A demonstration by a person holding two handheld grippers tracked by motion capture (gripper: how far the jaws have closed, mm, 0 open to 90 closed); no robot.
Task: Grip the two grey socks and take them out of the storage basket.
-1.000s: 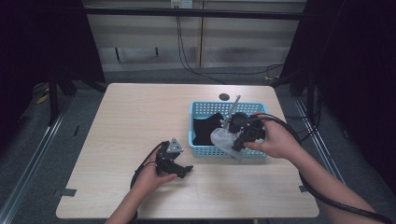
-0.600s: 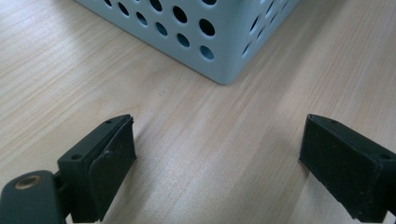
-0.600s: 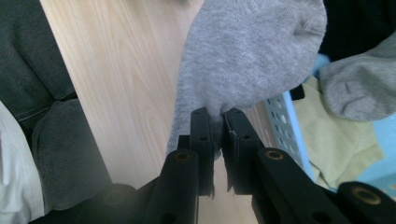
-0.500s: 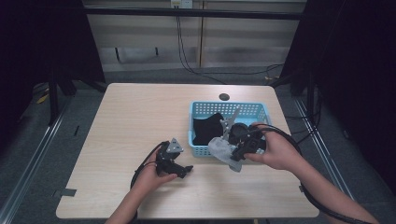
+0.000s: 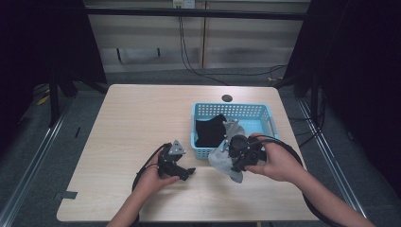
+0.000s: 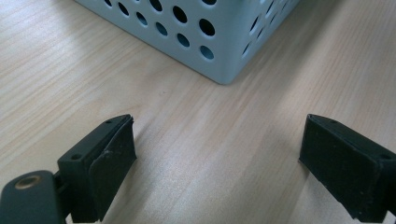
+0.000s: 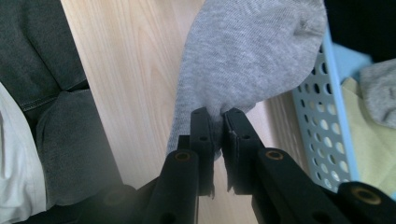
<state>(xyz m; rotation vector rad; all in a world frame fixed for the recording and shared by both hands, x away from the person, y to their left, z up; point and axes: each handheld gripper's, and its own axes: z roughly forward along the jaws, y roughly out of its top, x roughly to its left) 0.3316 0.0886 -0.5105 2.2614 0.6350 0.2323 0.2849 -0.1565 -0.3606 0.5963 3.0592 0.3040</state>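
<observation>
Wooden table (image 5: pixel 123 118) | right hand-held gripper (image 7: pixel 216 122) pinching grey sock (image 7: pixel 243 56), hanging beside blue basket (image 5: pixel 201 152) | left hand-held gripper (image 6: pixel 217 154) spread, empty, nearby.

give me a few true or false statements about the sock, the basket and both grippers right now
1. The right gripper has its jaws shut on the grey sock. True.
2. The left gripper grips the blue basket. False: its jaws stand open over bare table, short of the basket's corner.
3. The grey sock lies wholly inside the basket. False: it hangs outside the near wall, over the table.
4. A black garment lies in the basket. True.
</observation>
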